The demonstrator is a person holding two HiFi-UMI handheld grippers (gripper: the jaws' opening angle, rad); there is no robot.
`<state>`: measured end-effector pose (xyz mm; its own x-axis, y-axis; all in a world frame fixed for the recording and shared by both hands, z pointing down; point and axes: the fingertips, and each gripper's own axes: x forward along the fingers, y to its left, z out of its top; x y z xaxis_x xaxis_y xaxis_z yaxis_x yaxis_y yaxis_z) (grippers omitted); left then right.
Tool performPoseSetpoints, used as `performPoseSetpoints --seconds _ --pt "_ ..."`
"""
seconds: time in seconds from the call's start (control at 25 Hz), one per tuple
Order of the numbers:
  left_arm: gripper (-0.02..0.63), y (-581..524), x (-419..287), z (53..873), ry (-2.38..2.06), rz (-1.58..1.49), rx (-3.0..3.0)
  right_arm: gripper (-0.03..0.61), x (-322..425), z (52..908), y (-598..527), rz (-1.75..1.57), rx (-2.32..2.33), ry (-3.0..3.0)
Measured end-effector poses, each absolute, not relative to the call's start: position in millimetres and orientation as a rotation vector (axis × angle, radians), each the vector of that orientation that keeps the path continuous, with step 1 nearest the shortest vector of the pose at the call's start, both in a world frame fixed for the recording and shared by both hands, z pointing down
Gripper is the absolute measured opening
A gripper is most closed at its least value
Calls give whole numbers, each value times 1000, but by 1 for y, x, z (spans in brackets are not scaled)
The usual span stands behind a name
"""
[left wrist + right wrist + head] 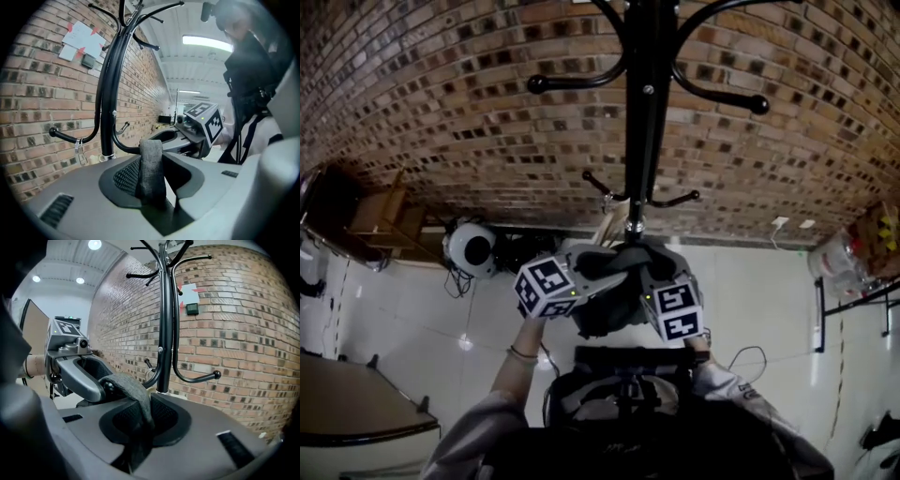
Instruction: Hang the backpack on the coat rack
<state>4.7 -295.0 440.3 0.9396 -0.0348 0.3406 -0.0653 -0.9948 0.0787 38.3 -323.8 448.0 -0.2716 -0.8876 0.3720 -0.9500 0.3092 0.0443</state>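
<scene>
The black coat rack (642, 141) stands against the brick wall, with curved hooks at several heights. My two grippers meet just in front of its pole. Below them hangs the dark backpack (605, 319). Its grey top strap (151, 168) stands upright between the jaws of my left gripper (159, 154), lying against the left pad, with a gap on the right side. My right gripper (140, 404) is shut on the same strap (133, 394). From those jaws the strap arches over the ball tip of a low hook (108, 386). In the head view, my left gripper (617, 275) and right gripper (649, 277) almost touch.
A white round device (472, 248) and wooden furniture (380, 216) stand at the wall's foot, left of the rack. A dark table edge (356, 412) is at lower left, a metal stand with bottles (853, 267) at right. A small clip (78, 150) hangs on another low hook.
</scene>
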Motion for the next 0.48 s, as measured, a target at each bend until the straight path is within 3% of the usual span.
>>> performPoseSetpoints --seconds 0.48 --pt "144 -298 3 439 235 488 3012 55 43 442 -327 315 1832 -2069"
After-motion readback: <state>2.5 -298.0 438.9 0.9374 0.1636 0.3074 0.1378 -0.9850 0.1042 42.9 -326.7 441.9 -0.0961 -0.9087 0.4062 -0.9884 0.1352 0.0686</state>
